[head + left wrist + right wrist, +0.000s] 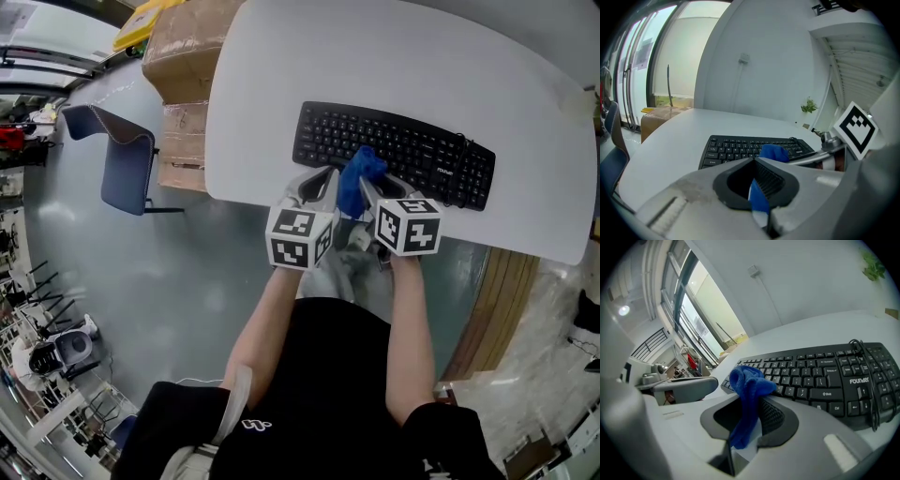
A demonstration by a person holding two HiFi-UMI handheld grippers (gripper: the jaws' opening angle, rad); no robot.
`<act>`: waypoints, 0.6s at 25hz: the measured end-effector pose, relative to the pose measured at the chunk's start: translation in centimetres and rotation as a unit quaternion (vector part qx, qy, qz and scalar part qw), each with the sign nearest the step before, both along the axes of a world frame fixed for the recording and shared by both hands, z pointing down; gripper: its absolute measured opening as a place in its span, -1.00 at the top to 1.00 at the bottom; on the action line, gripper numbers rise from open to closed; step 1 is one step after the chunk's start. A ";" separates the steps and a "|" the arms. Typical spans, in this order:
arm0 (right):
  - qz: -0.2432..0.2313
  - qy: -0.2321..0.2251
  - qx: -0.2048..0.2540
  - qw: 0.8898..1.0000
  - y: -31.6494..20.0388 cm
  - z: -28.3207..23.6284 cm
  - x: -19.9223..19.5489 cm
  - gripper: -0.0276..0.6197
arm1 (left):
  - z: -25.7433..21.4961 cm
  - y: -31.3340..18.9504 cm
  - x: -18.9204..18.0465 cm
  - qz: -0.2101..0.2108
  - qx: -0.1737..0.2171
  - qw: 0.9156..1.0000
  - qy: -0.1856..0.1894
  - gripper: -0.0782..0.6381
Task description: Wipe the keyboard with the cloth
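Both claws are pinching the blue cloth (359, 176): left claw (757, 187) on a corner, right claw (750, 425) on the bunch. The cloth sits over the black keyboard's (412, 150) near edge on the white tabletop (272, 84).

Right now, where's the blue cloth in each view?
Head view: cloth at centre, between left gripper and right gripper, over the keyboard's near edge.
Left gripper view: cloth low centre, a blue strip pinched in the jaws.
Right gripper view: cloth centre-left, bunched up out of the jaws.
Shared landmark: the black keyboard, behind the cloth in all three.
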State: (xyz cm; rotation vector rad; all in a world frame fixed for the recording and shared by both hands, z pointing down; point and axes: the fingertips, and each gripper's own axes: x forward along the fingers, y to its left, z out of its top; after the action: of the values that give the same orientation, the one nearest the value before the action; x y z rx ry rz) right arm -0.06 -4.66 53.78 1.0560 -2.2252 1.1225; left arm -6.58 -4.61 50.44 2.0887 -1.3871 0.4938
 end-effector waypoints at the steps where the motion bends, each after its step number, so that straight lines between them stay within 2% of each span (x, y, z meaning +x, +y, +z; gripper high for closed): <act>1: 0.003 0.001 0.000 1.000 0.0 0.0 0.3 0.62 | 0.0 0.0 0.3 0.003 0.000 1.000 0.000 0.79; 15: 0.045 0.007 0.001 0.999 0.5 -0.1 4.5 0.62 | 0.0 0.1 3.7 0.038 0.000 0.999 0.002 0.79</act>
State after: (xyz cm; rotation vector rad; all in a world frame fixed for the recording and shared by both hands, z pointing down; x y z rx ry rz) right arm 4.40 -4.13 53.70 1.1717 -2.1874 1.1469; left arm -2.87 -4.49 50.40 2.1472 -1.3097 0.5202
